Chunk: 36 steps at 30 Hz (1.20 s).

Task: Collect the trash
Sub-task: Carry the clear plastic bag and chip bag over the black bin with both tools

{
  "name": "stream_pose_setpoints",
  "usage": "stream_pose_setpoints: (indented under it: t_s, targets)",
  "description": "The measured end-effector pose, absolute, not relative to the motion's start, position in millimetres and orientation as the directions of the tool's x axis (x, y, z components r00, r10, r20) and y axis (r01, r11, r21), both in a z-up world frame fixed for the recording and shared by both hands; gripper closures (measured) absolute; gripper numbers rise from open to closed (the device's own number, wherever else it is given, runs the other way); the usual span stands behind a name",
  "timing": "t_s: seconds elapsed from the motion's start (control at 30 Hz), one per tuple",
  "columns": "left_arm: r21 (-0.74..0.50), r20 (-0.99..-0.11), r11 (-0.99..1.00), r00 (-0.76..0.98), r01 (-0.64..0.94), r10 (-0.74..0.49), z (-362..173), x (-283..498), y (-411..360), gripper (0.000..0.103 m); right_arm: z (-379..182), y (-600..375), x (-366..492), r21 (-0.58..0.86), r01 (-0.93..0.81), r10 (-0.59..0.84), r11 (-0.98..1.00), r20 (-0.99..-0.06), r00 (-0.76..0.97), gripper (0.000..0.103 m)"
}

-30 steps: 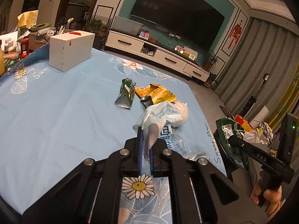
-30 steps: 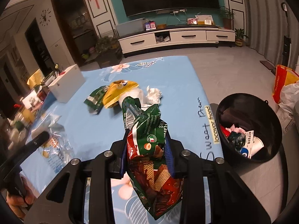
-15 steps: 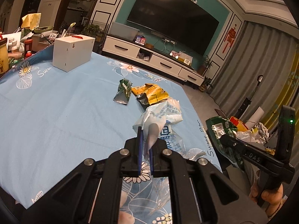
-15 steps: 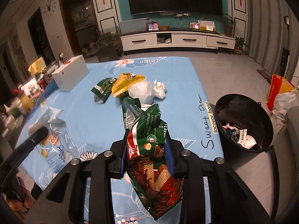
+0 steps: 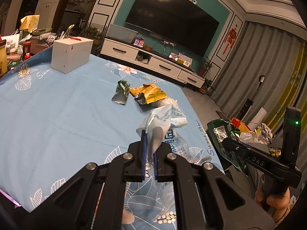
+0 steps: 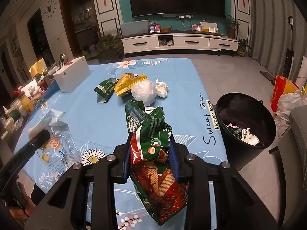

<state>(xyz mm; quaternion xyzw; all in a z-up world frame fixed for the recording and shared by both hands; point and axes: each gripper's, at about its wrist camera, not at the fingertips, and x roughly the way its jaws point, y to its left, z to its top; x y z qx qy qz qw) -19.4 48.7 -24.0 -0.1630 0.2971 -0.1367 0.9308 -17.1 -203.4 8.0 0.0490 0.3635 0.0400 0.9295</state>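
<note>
We can't read the small print on the clear plastic bag (image 5: 173,132), whose lower end slips behind the left tool (image 5: 149,153), and the black bin (image 6: 247,122) hides most of its contents in shadow.

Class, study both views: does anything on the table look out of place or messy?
Yes. Litter sits mid-table on the blue tablecloth: a small green wrapper, a yellow packet, a white plastic bag and crumpled tissue, though the black bin stands beside the table.
</note>
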Motion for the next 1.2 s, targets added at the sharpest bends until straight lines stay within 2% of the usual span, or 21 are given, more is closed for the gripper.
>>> stream_pose_setpoints:
  t_s: [0.8, 1.2]
  targets:
    - [-0.301, -0.481, 0.918, 0.791, 0.257, -0.379, -8.1, -17.5, -4.5, 0.096, 2.1, -264.3, -35.6, 0.230, 0.032, 0.119, 0.973, -0.610, 0.783, 0.069]
    - [-0.365, -0.489, 0.872, 0.729, 0.327, -0.478, -6.6, 15.5, -42.9, 0.096, -6.1, -317.5, -34.9, 0.329, 0.086, 0.123, 0.940, -0.563, 0.818, 0.069]
